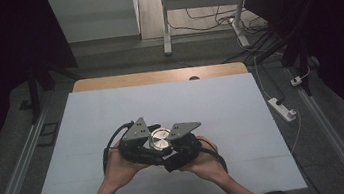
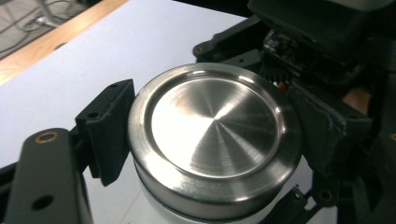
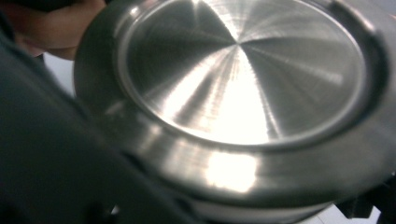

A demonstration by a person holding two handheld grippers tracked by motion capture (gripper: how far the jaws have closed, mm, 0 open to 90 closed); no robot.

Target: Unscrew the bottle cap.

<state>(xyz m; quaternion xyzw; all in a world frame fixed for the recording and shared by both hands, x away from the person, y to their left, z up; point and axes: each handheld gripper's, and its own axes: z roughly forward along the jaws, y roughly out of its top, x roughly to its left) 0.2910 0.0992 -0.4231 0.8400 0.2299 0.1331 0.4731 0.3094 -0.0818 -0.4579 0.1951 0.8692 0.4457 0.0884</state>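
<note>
I've got the left gripper (image 2: 205,140) clenched on the steel lid (image 2: 212,135) and the right gripper (image 1: 183,148) clamping the jar body, table's 6 o'clock; next, I'd judge, twist it off.

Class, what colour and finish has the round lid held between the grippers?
Silver brushed metal lid, with radial shine; clearest in the left gripper view.

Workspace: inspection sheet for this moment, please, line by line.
Surface: white sheet over a wooden table.
Job's things: round steel lid on a white-bodied container, held above the sheet.
Clutter: nothing seen.
Grippers: left gripper shut on the lid's rim; right gripper shut, holding the container lower down.
Cables: black cable loops from the left gripper; floor cables beyond.
Surroundings: power strip on grey floor; desk legs behind.
</note>
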